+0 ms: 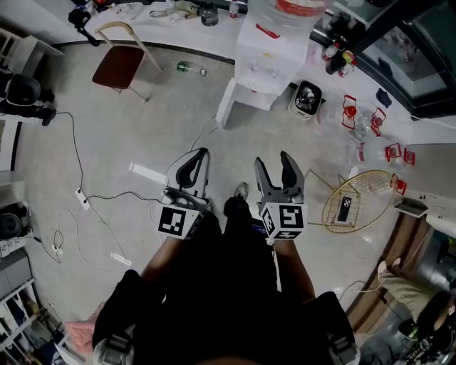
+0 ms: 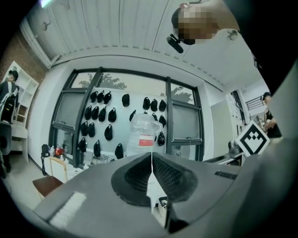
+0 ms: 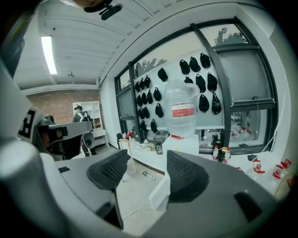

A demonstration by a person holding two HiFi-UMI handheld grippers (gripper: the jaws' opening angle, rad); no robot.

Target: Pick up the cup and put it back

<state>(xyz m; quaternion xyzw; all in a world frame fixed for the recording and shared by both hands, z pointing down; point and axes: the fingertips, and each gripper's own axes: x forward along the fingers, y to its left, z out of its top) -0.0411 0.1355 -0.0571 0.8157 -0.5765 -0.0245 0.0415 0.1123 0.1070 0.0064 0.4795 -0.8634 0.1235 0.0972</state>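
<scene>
Both grippers held low over the floor, short of the white stand (image 1: pixel 260 64), and neither one carries anything.

Far left of the stand I see a wooden chair (image 1: pixel 121 60), and a green bottle (image 1: pixel 187 68) lies on the floor between the two. My left gripper (image 1: pixel 199 155) sits below the stand and a little left of it, its jaws pressed together with nothing in them. My right gripper (image 1: pixel 273 162) is directly below the stand, jaws spread, with only bare floor between them. A big water jug (image 3: pixel 182 111) stands on top of the stand. A dark cup-like vessel (image 1: pixel 209 14) rests on the counter just left of it; I can't confirm it is the cup. A round gold wire rack (image 1: pixel 367 187) stands on the floor below and right of the stand.
</scene>
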